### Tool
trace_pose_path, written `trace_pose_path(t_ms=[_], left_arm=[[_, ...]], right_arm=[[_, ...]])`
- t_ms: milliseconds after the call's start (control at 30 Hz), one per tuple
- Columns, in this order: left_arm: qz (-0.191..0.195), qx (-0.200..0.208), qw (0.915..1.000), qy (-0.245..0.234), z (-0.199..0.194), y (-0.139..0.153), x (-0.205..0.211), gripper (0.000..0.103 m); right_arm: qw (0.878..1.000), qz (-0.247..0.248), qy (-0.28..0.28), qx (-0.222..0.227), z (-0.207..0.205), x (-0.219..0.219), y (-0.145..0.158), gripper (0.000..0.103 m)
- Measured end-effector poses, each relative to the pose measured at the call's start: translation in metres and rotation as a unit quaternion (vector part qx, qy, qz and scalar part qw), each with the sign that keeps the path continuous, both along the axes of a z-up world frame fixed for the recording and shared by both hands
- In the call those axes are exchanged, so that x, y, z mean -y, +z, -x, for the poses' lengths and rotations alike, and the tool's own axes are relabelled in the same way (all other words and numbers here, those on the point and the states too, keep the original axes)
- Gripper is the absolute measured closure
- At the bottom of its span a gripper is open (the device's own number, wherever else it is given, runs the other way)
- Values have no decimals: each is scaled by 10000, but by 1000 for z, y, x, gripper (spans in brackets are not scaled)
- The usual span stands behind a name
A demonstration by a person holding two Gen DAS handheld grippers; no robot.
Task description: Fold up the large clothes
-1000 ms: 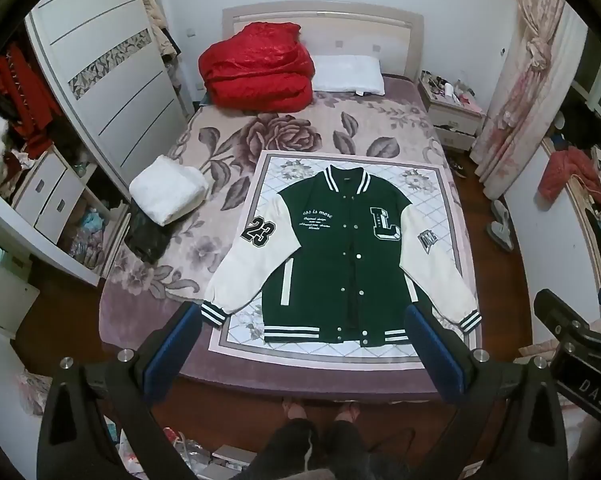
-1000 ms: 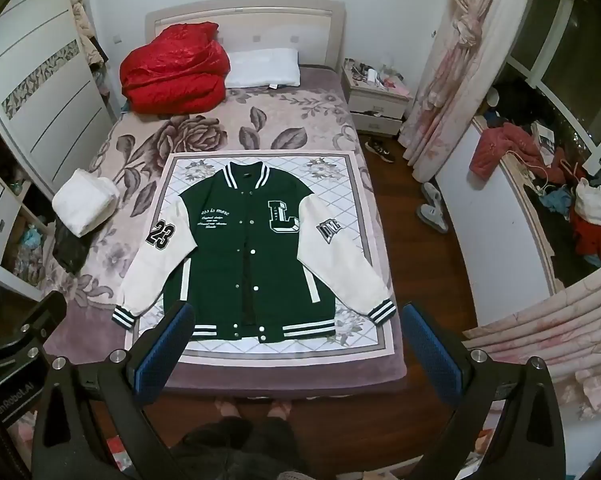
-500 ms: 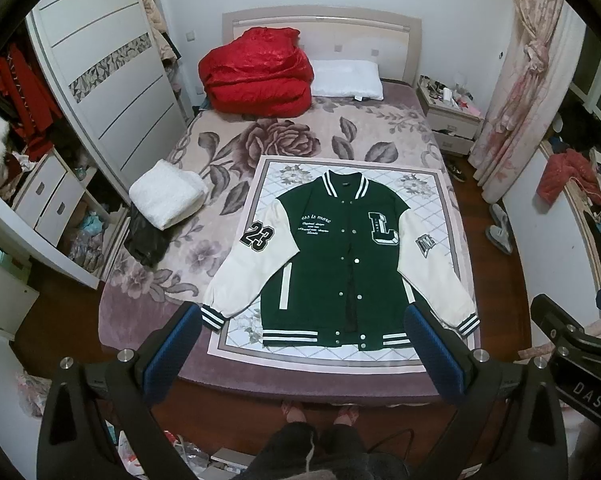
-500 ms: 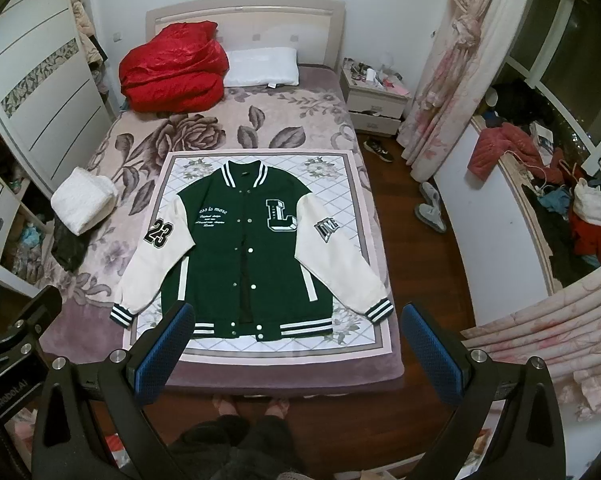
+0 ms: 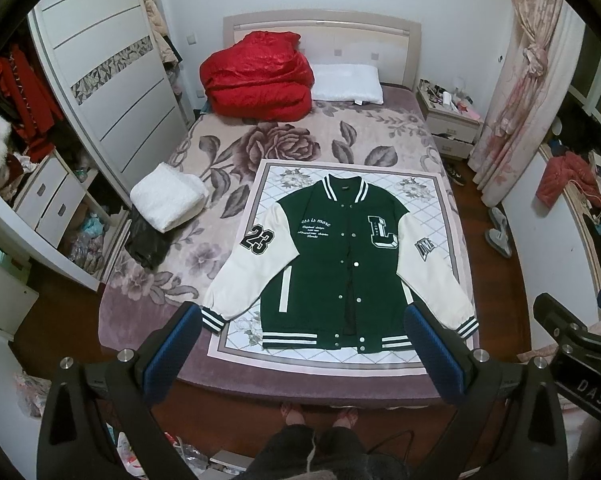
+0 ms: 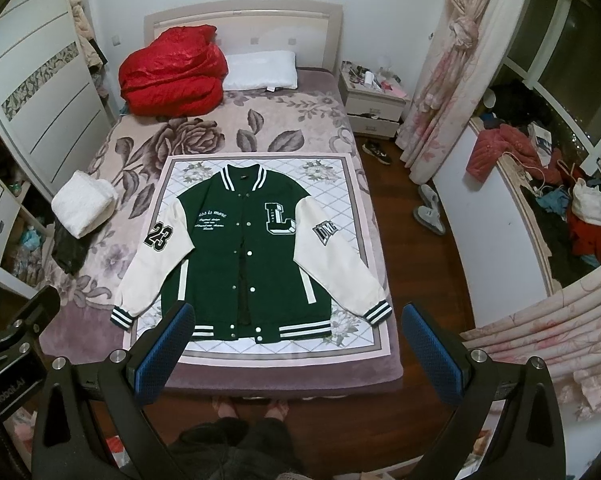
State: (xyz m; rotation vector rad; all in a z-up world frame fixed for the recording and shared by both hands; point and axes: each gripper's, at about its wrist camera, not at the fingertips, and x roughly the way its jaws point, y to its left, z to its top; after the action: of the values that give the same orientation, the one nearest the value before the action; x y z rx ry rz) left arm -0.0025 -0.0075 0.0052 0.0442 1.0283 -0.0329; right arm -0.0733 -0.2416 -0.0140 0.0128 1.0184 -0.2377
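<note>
- While the left gripper (image 5: 302, 330) is hanging above the foot of the bed (image 5: 148, 320), its jaws are standing spread, gripping nothing; the right gripper (image 6: 296, 330) is doing likewise
- a green jacket (image 5: 340, 264) is lying flat and unfolded on a quilted mat (image 5: 268, 184), sleeves angling outward
</note>
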Motion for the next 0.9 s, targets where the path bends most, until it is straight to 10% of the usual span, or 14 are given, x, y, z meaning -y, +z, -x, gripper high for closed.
trace_pose_path(t_ms=[900], left_arm=[[7, 260, 9997, -20, 10, 16, 3, 0]], right_arm=[[9997, -28, -25, 231, 1, -13, 32, 0]])
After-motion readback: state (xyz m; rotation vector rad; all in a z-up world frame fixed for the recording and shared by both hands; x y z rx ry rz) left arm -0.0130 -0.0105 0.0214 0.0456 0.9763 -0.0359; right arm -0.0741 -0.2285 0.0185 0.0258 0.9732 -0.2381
